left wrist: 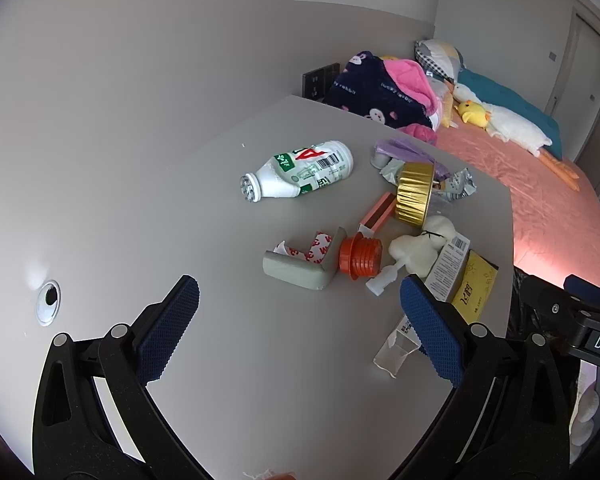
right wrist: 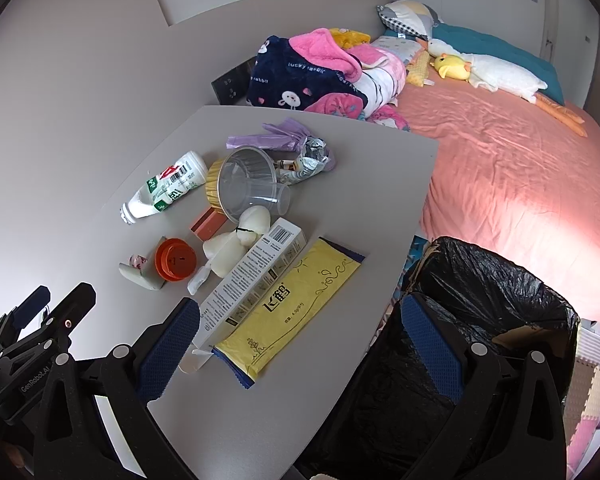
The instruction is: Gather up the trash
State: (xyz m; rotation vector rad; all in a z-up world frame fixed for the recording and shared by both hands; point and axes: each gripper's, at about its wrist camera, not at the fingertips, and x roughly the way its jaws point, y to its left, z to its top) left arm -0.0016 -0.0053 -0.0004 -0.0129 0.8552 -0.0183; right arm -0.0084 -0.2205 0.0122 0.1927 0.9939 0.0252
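Note:
Trash lies scattered on a grey table: a white milk bottle on its side, a grey corner guard, an orange lid, a gold foil cup, a white box and a yellow wrapper. My left gripper is open and empty, just short of the corner guard. My right gripper is open and empty over the table's edge, between the yellow wrapper and a bin lined with a black bag.
A clear plastic cup, a purple bag and crumpled foil lie at the table's far side. A bed with a pink sheet, blankets and plush toys stands beyond. The left gripper shows in the right wrist view.

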